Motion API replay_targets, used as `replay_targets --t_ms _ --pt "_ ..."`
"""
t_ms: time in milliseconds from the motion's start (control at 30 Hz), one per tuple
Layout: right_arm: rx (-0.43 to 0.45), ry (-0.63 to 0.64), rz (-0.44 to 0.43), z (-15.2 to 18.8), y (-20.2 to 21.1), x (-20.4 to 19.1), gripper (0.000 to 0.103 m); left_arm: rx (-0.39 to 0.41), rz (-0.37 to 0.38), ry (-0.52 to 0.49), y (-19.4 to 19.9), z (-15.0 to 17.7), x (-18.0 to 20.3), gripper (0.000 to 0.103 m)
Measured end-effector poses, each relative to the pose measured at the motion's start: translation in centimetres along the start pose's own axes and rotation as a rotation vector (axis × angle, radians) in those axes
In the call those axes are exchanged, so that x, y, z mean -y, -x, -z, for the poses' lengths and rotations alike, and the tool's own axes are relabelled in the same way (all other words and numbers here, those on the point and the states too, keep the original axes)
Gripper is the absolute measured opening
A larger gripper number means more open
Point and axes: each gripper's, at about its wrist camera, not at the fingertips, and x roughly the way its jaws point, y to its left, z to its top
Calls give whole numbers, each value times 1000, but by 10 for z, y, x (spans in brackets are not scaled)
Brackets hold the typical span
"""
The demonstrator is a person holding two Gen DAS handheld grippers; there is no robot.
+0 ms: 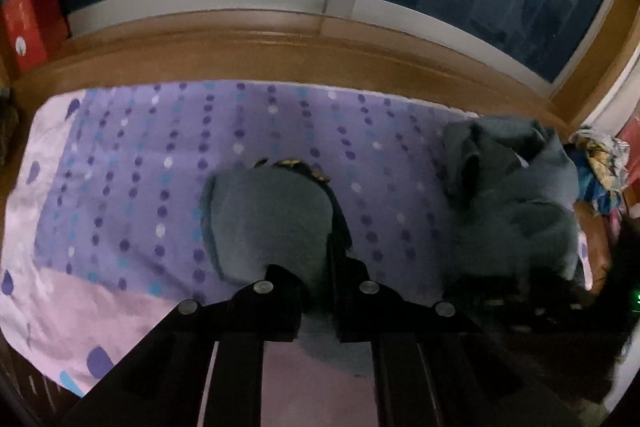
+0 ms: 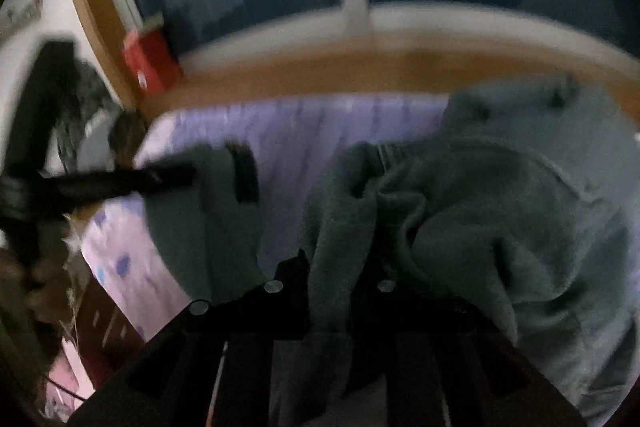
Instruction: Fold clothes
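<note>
Both grippers are clamping a thick grey-green fleece garment (image 1: pixel 272 219) over the purple dotted bedsheet (image 1: pixel 132 167): left gripper (image 1: pixel 320 291) pinching one end, right gripper (image 2: pixel 332 299) pinching bunched folds. Judgement: mid-fold or spreading; blur hides which. Next: keeping tension even.

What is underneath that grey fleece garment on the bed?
The grey fleece garment lies on a purple dotted bedsheet, which shows all around it. Whatever lies directly beneath the bunched fabric is covered.
</note>
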Motion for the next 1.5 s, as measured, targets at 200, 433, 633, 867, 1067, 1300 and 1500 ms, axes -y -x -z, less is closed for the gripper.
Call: replay_targets --t_ms 200,433,633,867,1067,1300,1500 --pt "-95 3 8 9 10 -10 26 -18 6 5 13 16 -25 27" --pt "19 53 -4 0 104 4 68 -42 62 -9 17 26 -18 27" --pt "95 -6 202 -14 138 57 71 -14 101 -105 12 8 20 27" --pt "15 -315 218 14 125 148 71 -26 112 -269 -39 -45 84 47" --pt "-39 -404 114 40 112 169 71 -93 88 -329 -119 -86 119 47" --pt "-69 -442 34 46 98 180 71 -166 44 -388 -192 -109 157 47" --pt "-152 -510 29 48 54 199 79 -103 46 -316 -199 -109 155 18"
